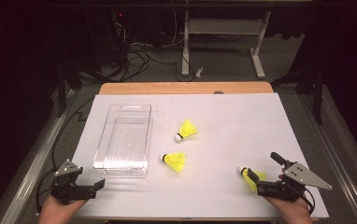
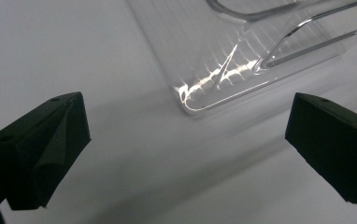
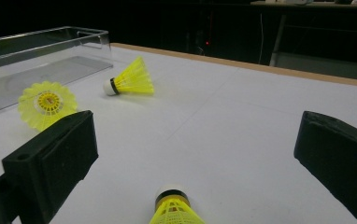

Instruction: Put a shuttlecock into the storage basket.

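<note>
High view shows the clear rectangular plastic bin (image 1: 123, 140) holding nothing, all three yellow shuttlecocks on the desk, one (image 1: 250, 178) between the released right gripper (image 1: 260, 184) jaws near the front edge.

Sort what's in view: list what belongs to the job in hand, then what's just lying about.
Job in hand:
right claw, open
nearest shuttlecock, between its jaws
two other shuttlecocks
clear bin
left claw, open

Lying about:
cables on the floor
desk frame behind
</note>
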`<state>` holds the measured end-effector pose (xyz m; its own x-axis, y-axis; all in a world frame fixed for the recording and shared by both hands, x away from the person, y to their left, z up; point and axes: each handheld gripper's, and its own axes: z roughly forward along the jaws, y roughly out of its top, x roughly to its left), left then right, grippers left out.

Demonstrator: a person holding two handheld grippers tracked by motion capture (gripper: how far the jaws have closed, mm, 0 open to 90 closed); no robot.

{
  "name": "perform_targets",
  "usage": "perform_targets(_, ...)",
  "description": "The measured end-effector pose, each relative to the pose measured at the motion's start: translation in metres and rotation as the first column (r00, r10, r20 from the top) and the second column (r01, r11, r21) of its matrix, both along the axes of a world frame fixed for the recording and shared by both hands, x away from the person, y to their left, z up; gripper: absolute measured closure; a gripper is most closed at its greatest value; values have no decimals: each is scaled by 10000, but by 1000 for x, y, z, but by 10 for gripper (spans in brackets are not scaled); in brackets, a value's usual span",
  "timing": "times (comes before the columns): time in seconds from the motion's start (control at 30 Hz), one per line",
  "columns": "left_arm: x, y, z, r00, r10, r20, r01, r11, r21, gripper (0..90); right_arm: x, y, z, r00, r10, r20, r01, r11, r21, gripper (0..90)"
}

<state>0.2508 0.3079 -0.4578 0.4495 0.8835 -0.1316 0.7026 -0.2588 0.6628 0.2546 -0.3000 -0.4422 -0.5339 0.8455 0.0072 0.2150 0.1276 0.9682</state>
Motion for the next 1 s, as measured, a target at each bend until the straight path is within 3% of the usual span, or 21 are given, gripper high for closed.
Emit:
perform_targets(0.17, 2, -1, 7, 9994, 173, -293, -170, 9998, 123, 9, -1, 0, 0, 10000, -18, 72, 18, 10000, 0, 3)
perform_targets(0.27, 2, -4, 14, 9984, 50, -562, -52, 10000, -41, 10, -2, -1, 0, 10000, -1, 64, 0, 10000, 67, 3)
perform_targets(0.33, 1, -2, 17, 9977, -60, -678, 24, 9986, -527, 22, -2, -3, 0, 10000, -27, 67, 26, 10000, 92, 3)
perform_targets(0.4, 1, 1, 18, 9957, -171, -908, 108, 9976, -686, 27, -3, -4, 0, 10000, -13, 88, 12, 9998, 179, 3)
perform_targets(0.5, 3, 2, 17, 9896, -177, -1426, 101, 9985, -539, 27, -4, -5, 1, 9999, -36, 124, 32, 9996, 263, 3)
perform_targets(0.6, 6, 0, 17, 9819, -176, -1883, 155, 9998, -126, 10, -4, -3, 2, 9999, 36, 126, -39, 9998, 216, 3)
perform_targets(0.67, 8, -1, 17, 9761, -157, -2169, 116, 9997, -201, 9, -5, -2, 2, 9999, 85, 115, -87, 9999, 124, 3)
perform_targets(0.77, 11, -5, 19, 9705, -167, -2406, 237, 9994, 263, 8, -5, -1, 2, 9999, 117, 117, -118, 9999, 101, 3)
perform_targets(0.97, 15, -15, 21, 9511, -331, -3070, 589, 9954, 750, 6, -6, 0, 2, 9997, 176, 153, -178, 9998, 87, 3)
perform_targets(1.0, 16, -18, 22, 9483, -294, -3161, 640, 9930, 997, 6, -6, 0, 2, 9998, 175, 126, -177, 9998, 89, 3)
